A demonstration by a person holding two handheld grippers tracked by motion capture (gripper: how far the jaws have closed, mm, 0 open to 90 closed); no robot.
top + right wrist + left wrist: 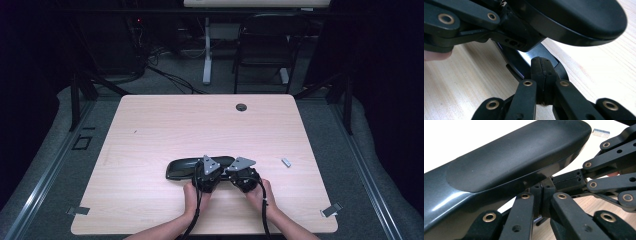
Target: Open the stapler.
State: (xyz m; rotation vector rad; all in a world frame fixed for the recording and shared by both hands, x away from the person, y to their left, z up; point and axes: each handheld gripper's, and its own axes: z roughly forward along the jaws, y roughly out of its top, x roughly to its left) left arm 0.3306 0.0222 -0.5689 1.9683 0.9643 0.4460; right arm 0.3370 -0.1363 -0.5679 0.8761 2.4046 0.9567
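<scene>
near the front edge of the counter [150, 130], a long black glossy case [182, 169] lies flat. left tool [207, 181] and right tool [243, 181] sit at its right end, each with jaws pressed together, nothing visibly pinched. judgement: to open it well, steady the case with one tool and lever the seam gently. small metal piece [286, 162] lies well right.

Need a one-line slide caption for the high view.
Both shut grippers, left and right, meet at a black case on a wooden table.
</scene>
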